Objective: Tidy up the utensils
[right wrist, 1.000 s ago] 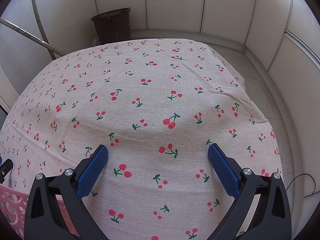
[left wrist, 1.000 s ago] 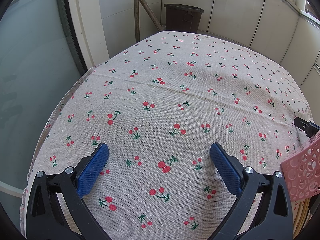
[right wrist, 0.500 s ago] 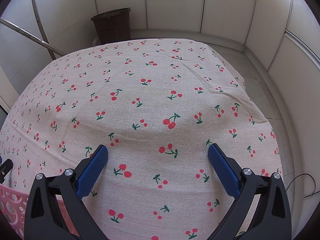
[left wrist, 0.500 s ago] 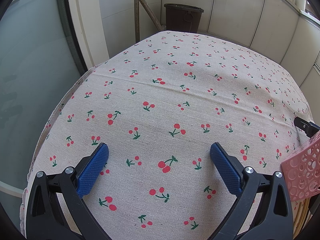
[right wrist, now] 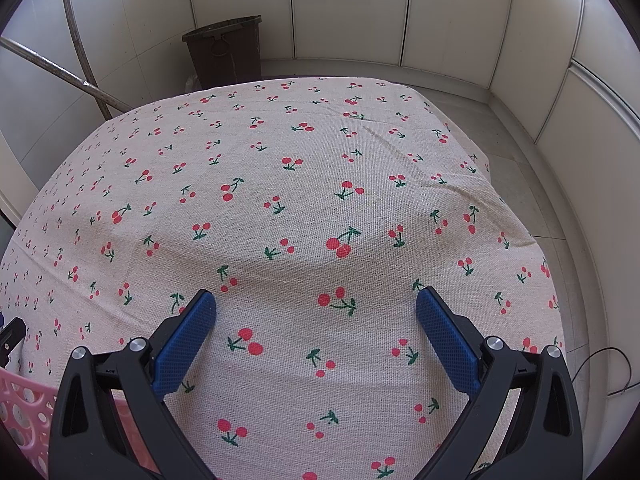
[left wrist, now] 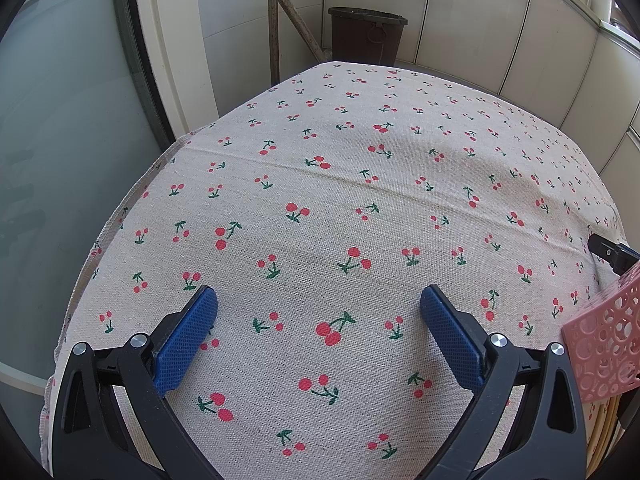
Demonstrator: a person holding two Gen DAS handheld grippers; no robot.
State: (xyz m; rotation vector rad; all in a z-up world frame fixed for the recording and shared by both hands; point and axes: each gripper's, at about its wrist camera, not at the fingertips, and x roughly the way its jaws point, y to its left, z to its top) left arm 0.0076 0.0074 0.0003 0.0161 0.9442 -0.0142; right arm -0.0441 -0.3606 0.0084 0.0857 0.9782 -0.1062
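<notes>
My left gripper (left wrist: 319, 300) is open and empty, low over the cherry-print tablecloth (left wrist: 360, 184). My right gripper (right wrist: 316, 300) is open and empty over the same cloth (right wrist: 280, 168). A pink perforated basket (left wrist: 604, 340) sits at the right edge of the left wrist view, with pale wooden sticks (left wrist: 600, 432) showing beneath it, perhaps chopsticks. The basket also shows at the lower left of the right wrist view (right wrist: 24, 412), behind the gripper's left arm. A black tip of the right gripper (left wrist: 610, 250) shows above the basket.
A dark brown bin (left wrist: 366, 36) stands on the floor beyond the table's far edge; it also shows in the right wrist view (right wrist: 226, 52). A metal pole (left wrist: 292, 12) leans near it. A glass door (left wrist: 60, 160) is to the left. A thin cable (right wrist: 616, 372) lies on the floor.
</notes>
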